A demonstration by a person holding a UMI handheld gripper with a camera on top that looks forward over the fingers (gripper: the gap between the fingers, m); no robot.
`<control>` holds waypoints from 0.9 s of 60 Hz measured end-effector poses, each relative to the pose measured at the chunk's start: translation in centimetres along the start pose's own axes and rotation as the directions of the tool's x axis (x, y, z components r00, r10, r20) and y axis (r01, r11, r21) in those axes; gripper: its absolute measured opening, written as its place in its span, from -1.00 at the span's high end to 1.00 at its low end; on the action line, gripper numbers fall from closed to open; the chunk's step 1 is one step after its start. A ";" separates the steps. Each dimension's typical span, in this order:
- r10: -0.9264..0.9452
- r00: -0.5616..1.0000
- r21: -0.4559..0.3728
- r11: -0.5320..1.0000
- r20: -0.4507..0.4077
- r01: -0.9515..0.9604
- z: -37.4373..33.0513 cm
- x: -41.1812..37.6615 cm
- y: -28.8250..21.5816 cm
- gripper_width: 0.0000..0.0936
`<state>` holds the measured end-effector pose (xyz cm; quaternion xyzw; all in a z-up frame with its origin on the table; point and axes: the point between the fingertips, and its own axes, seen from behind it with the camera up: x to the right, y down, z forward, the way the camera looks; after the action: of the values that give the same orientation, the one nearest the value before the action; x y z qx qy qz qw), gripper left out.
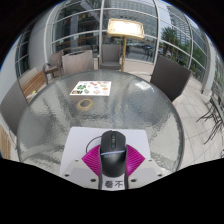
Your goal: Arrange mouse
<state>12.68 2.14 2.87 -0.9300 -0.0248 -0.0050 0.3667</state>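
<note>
A black computer mouse (112, 150) with a cable running away from it sits between my gripper's (113, 160) two fingers. Both magenta pads (92, 160) press on its sides, so the gripper is shut on it. The mouse is over a white mouse mat (84, 143) that lies on the near part of a round glass table (55, 115). I cannot tell whether the mouse rests on the mat or hangs just above it.
Beyond the mat, a white sheet with green prints (88, 87) and a small dark object (87, 102) lie on the table. Chairs stand around it at the far side (75, 62), the right (170, 80) and the left (12, 105). Glass walls lie behind.
</note>
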 end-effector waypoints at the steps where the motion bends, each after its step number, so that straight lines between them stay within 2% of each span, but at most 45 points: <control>1: 0.008 1.000 -0.004 1.000 0.009 -0.008 0.3 -0.1 0.5 0.38; 8: 0.010 0.999 -0.047 0.999 0.040 -0.008 2.3 -0.5 3.9 0.37; 10: 0.015 0.999 -0.005 1.000 0.041 -0.014 2.5 -0.4 3.3 0.37; 23: 0.014 0.999 -0.004 1.000 0.037 -0.014 2.8 -0.5 3.6 -0.02; 24: 0.012 0.999 -0.008 1.000 0.033 -0.012 2.8 -0.5 3.6 -0.08; 29: -0.004 1.000 -0.047 0.999 0.021 0.005 1.8 -0.5 3.8 -0.67; 32: 0.001 1.000 -0.038 0.999 0.031 0.000 0.5 -0.9 2.8 -0.81; 47: 0.029 0.999 0.143 0.989 -0.014 -0.027 -11.5 -2.0 -5.0 -0.80; 54: 0.040 0.999 0.218 0.975 -0.022 -0.035 -17.9 -3.5 -6.4 -0.81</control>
<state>9.05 -5.54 20.23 -0.8845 -0.0029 -0.0075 0.4665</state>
